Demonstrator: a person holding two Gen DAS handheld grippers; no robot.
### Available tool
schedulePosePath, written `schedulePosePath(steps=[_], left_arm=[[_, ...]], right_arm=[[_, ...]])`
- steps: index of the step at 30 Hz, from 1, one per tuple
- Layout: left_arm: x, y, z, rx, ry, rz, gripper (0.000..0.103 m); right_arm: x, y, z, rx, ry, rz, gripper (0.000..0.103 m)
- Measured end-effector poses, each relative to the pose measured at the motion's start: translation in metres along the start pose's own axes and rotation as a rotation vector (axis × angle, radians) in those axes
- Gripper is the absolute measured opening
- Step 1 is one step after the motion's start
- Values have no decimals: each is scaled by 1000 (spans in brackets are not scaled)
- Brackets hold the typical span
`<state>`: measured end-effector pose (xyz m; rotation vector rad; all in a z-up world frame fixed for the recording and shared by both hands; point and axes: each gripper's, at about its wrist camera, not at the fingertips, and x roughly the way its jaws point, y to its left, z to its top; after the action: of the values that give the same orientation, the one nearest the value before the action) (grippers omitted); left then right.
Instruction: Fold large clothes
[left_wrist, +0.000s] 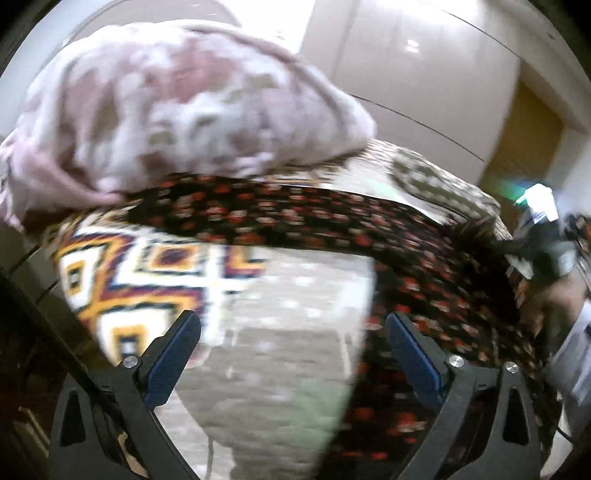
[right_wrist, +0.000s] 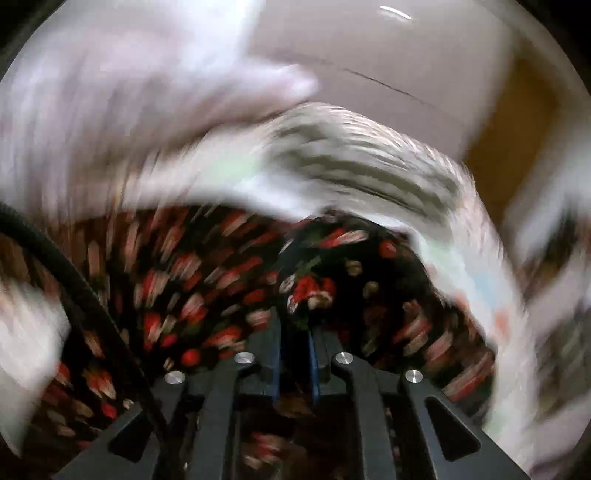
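the black floral garment (right_wrist: 207, 288) is pinched by the right gripper (right_wrist: 295, 332) at six o'clock, the left gripper (left_wrist: 291, 332) is held spread and empty, and a second grip is judged to be needed next.

Open passage lies at 6 o'clock between the left gripper (left_wrist: 293, 332) fingers, over bare pale bedding (left_wrist: 288, 295). The black floral garment (left_wrist: 424, 280) bars 12 to 3 o'clock; a pink blanket heap (left_wrist: 166, 110) blocks 11 o'clock (patterned cloth (left_wrist: 129, 273) at 9).
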<state>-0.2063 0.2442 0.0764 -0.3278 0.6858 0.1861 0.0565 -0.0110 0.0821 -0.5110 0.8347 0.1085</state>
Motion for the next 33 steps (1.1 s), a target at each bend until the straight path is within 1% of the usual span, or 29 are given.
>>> schedulePosePath(steps=[1, 2, 3, 4, 5, 7, 8, 9, 10, 12, 13, 15, 17, 18, 19, 20, 21, 23, 24, 25, 26, 27, 28, 29, 31, 32, 33], left_arm=[[-1, 13, 1, -17, -3, 12, 100], [-3, 22, 0, -23, -9, 21, 100], [-4, 29, 0, -24, -18, 32, 100], [-6, 34, 0, -22, -25, 41, 100], [-7, 38, -1, -20, -32, 49, 100], [-10, 45, -2, -14, -43, 59, 100], [-11, 46, -2, -13, -45, 59, 100], [-11, 48, -2, -15, -47, 57, 100], [-11, 49, -2, -18, -46, 56, 100], [-11, 51, -3, -25, -42, 49, 100], [-10, 51, -3, -26, -41, 46, 100], [-10, 53, -4, -26, -44, 47, 100], [-9, 55, -4, -25, -45, 55, 100], [-8, 57, -4, -28, -44, 56, 100], [-6, 59, -4, -32, -43, 59, 100], [-4, 60, -5, -37, -39, 66, 100], [-1, 64, -5, -48, -27, 77, 100], [3, 70, -5, -68, -10, 91, 100], [3, 73, -5, -75, -8, 99, 100], [4, 76, -5, -77, -8, 109, 100], [4, 79, -5, -78, -11, 121, 100], [3, 84, -4, -76, -15, 142, 100], [4, 86, -4, -77, -17, 153, 100], [4, 90, -3, -79, -18, 168, 100], [8, 98, -2, -92, -12, 194, 100], [9, 100, -2, -99, -10, 200, 100], [10, 103, -2, -108, -8, 205, 100]], right_arm=[[8, 43, -1, -147, 3, -91, 13], [14, 91, -4, -330, -23, -203, 21], [18, 117, -10, -434, -49, -259, 41], [19, 144, -17, -540, -81, -305, 51], [18, 164, -23, -625, -116, -342, 66], [17, 191, -29, -741, -173, -420, 68], [14, 198, -32, -775, -195, -443, 68], [11, 198, -31, -773, -200, -434, 68], [8, 194, -30, -753, -195, -414, 68], [-4, 182, -26, -667, -181, -362, 68], [-15, 160, -20, -563, -170, -298, 68], [-36, 109, -12, -349, -181, -196, 68], [-52, 60, -13, -130, -181, -133, 68], [-53, 41, -18, -50, -173, -116, 62], [-43, 14, -16, 51, -152, -102, 56], [-30, -4, -15, 116, -118, -100, 42], [-19, -15, -15, 157, -87, -98, 33], [16, -39, -15, 275, -1, -56, 32], [38, -45, -14, 331, 60, -17, 31], [54, -48, -14, 378, 116, 25, 29], [62, -48, -16, 414, 149, 69, 25], [69, -44, -14, 448, 163, 146, 25], [69, -40, -11, 465, 157, 197, 25], [66, -24, -3, 463, 130, 257, 25], [56, 8, 10, 408, 92, 345, 25], [49, 33, 17, 351, 78, 382, 25], [41, 55, 21, 298, 62, 424, 30]])
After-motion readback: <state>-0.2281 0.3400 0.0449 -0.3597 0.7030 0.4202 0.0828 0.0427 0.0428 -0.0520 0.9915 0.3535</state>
